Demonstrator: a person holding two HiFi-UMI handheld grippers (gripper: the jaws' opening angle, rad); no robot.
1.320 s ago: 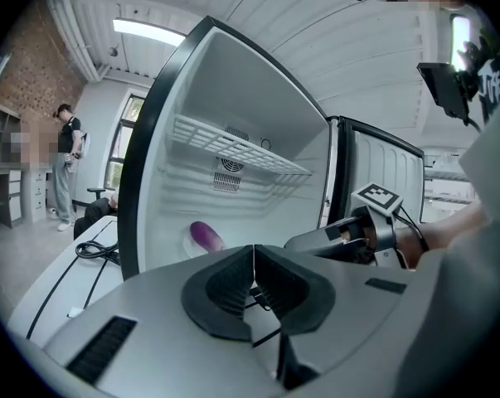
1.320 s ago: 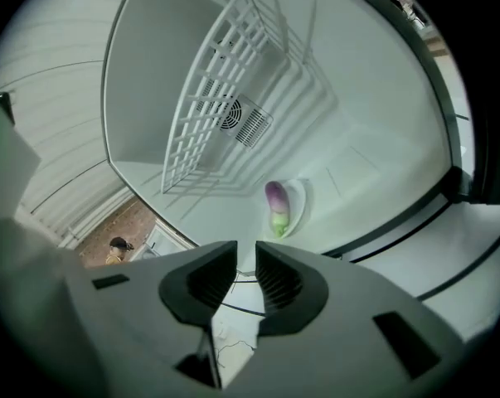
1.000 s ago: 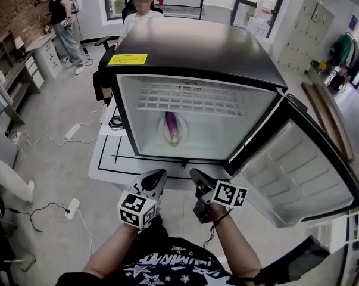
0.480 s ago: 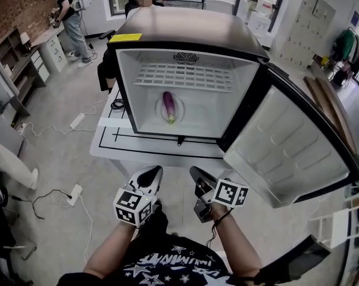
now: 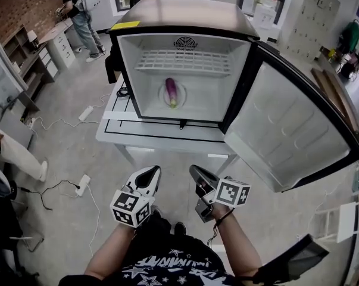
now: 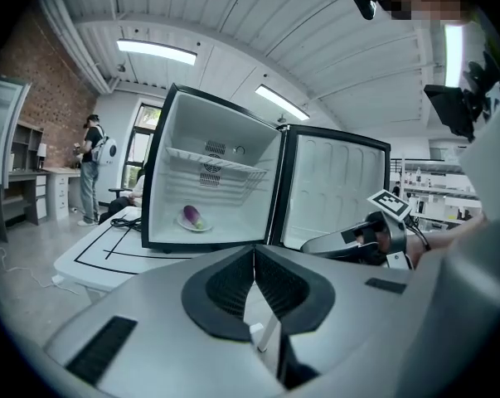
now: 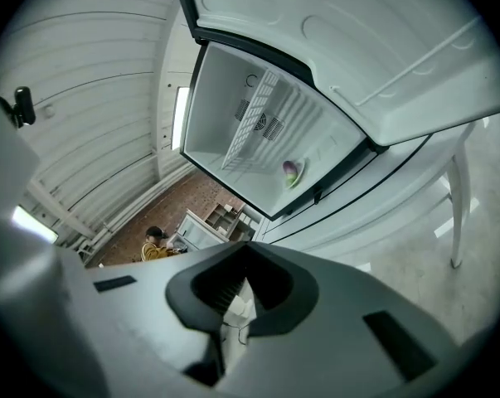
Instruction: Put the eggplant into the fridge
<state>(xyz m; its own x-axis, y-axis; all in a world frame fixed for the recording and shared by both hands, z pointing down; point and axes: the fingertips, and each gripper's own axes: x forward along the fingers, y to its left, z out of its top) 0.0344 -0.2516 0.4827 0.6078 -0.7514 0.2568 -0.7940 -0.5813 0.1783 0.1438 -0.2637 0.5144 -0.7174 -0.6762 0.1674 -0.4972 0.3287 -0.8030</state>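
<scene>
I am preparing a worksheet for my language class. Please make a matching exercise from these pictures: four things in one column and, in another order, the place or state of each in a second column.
Column one
1. purple eggplant
2. black fridge door with white inner lining
3. yellow rectangular sticker
4. left gripper

Column two
A. jaws together, holding nothing
B. on the white plate inside the fridge
C. swung open to the right
D. on top of the fridge, at its front left corner

Pairs: 1-B, 2-C, 3-D, 4-A
</scene>
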